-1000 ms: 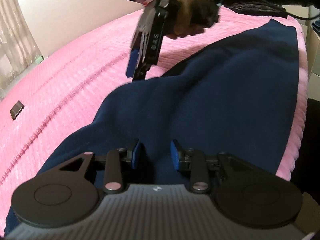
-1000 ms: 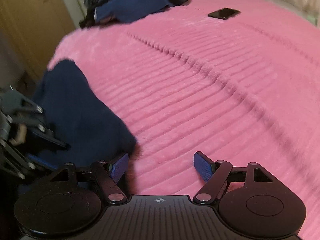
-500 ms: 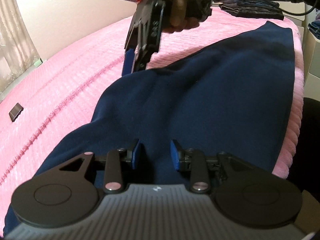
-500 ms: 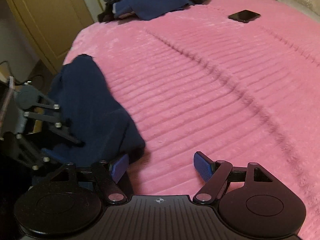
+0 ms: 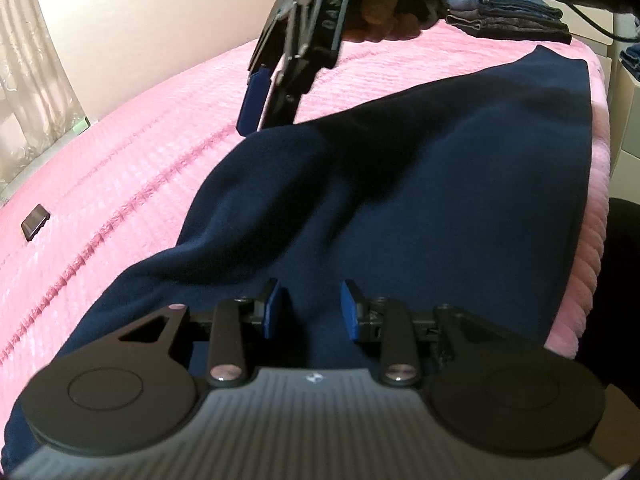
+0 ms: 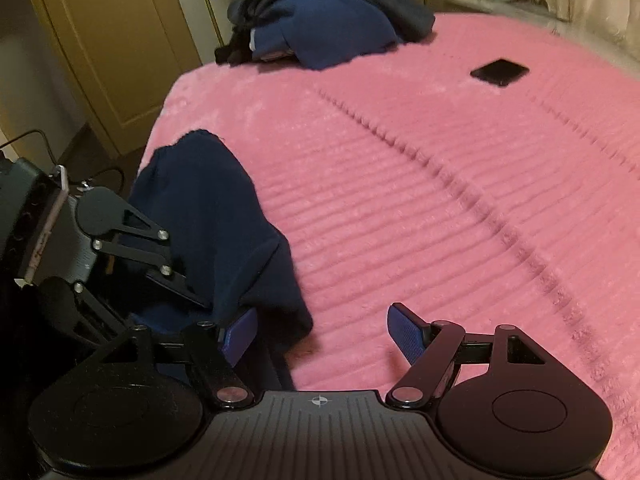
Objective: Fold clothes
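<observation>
1. The left gripper point(image 5: 310, 308) has its jaws drawn in narrow, with a ridge of the navy garment point(image 5: 420, 200) bunched between the blue pads. From where I stand it looks like a pinch on the cloth near its close end, though whether the pads truly press on it I cannot tell.

2. The right gripper point(image 6: 322, 326) has its jaws spread wide and nothing in them. One pad hangs just beside the garment's rounded edge, the other over bare bedspread. In the left wrist view it hovers above the far fold of the cloth, not touching it, with a hand point(image 5: 384, 4) wrapped round its handle.

3. The navy garment lies along the near edge of the pink bed point(image 6: 440, 200), stretched lengthwise, doubled over in places, with soft ridges and a lifted hump in the middle. I'd judge it part folded at most: narrowed, not yet squared off or flattened.

4. Further out, a heap of dark and blue clothes point(image 6: 320, 28) sits unfolded at the far end of the bed, so plenty looks left to do.

5. A neat stack of folded clothes point(image 5: 508, 16) rests beyond the bed's corner, which suggests some pieces are finished.

6. A dark phone point(image 6: 500, 72) lies on the bedspread, well apart from the work.
</observation>
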A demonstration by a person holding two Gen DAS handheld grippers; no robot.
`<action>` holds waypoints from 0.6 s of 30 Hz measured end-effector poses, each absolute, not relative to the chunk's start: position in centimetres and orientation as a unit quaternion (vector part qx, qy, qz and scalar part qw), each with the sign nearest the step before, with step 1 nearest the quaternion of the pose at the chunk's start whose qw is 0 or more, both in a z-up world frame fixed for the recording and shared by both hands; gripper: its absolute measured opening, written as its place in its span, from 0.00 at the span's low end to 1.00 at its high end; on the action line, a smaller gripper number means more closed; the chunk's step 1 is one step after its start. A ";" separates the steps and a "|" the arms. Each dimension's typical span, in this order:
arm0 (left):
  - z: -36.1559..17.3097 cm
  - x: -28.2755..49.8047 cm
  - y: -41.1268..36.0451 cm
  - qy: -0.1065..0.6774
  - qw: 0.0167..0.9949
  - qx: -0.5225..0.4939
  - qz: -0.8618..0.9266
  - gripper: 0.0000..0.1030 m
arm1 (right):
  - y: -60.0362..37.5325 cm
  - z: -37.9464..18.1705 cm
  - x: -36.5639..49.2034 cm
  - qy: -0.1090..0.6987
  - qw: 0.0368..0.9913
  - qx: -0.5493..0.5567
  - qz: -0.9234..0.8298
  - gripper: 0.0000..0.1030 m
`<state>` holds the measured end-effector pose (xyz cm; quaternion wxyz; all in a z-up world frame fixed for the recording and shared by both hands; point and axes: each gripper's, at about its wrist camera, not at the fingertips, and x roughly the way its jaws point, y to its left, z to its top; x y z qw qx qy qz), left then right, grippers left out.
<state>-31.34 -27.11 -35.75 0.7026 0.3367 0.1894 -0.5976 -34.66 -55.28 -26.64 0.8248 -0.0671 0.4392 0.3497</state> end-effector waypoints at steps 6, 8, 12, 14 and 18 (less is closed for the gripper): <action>-35.9 -31.5 -27.1 0.188 0.704 0.336 -0.596 0.26 | -54.9 -28.2 -35.5 0.451 0.823 -0.054 0.341 0.73; -35.9 -31.5 -27.1 0.188 0.705 0.337 -0.596 0.26 | -55.0 -29.4 -34.9 0.455 0.825 -0.042 0.332 0.73; -35.9 -31.4 -27.0 0.189 0.705 0.336 -0.596 0.26 | -55.9 -30.8 -32.9 0.439 0.838 0.008 0.324 0.73; -35.9 -31.4 -27.0 0.189 0.705 0.335 -0.596 0.26 | -56.6 -31.2 -31.9 0.427 0.850 0.026 0.309 0.73; -36.0 -31.2 -26.9 0.189 0.705 0.332 -0.597 0.26 | -60.1 -30.8 -30.2 0.383 0.903 0.061 0.184 0.73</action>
